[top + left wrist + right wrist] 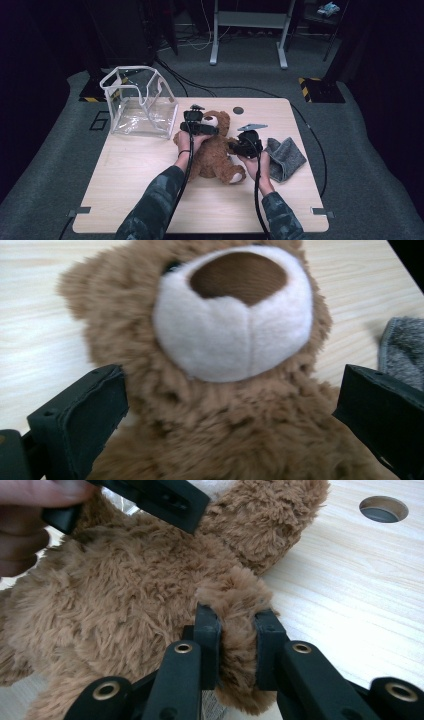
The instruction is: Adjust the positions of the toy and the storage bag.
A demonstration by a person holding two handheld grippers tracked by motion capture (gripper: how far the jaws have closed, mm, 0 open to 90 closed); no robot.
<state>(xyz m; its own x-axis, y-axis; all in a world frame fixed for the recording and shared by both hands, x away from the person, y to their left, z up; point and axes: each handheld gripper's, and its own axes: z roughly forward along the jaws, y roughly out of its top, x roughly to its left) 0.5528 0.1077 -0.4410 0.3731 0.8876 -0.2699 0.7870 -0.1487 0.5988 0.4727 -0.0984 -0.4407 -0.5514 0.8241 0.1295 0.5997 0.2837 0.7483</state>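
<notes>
A shaggy brown teddy bear lies mid-table. The left gripper gapes wide around its neck without touching; the right gripper pinches one furry arm.

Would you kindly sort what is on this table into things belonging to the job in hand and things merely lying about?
In the job:
- fluffy brown teddy bear
- right gripper, shut on the bear's paw
- left gripper, jaws wide apart at the bear's head

Perhaps next: clear plastic bag with white trim

Lying about:
- grey folded cloth
- light wooden table
</notes>
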